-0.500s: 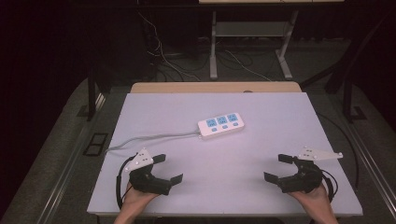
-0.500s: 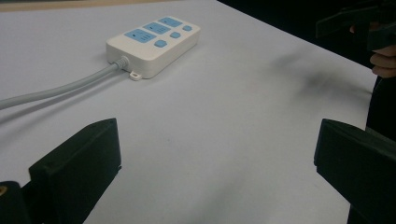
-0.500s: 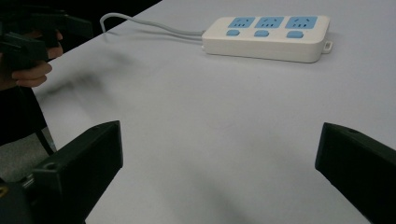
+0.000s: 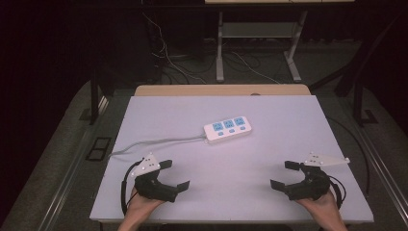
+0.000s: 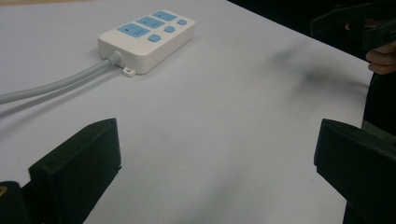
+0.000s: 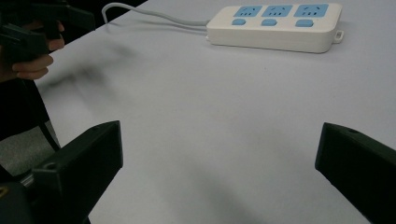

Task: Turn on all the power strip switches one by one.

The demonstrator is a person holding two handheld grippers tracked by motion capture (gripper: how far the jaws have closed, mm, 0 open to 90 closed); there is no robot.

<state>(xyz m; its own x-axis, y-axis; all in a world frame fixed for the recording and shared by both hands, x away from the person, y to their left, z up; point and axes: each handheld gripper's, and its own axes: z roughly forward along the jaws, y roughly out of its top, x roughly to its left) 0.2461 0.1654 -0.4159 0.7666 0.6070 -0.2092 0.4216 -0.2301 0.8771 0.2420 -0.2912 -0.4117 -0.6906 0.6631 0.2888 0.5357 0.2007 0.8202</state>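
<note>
where the high view cuts off at its bottom edge, both forearms are lost and the hands show in part. item one: power strip [image 4: 228, 128], white with three pale blue socket panels and three blue buttons; it lies flat near the middle of the table [image 4: 269, 110], slightly tilted, well apart from both grippers. socket holes are too small to make out from above; in the left gripper view the power strip [image 5: 147, 39] sits at upper left, in the right gripper view the power strip [image 6: 275, 25] runs along the top edge. item two: grey cable [image 4: 154, 143], leaving the strip's left end and running off the table's left edge; its far end is hidden in the dark below. item three: left gripper [image 4: 168, 175], near the front left of the table, jaws spread wide with bare table between them, holding nothing. item four: right gripper [image 4: 285, 175], near the front right, jaws likewise wide apart and holding nothing. each gripper view crops its own jaws at the lower corners. the floor behind the table is dim; loose wires [image 4: 163, 53] and a desk frame [image 4: 255, 48] there are hard to read. containers: none on the table; the strip's sockets hold no plugs.
</note>
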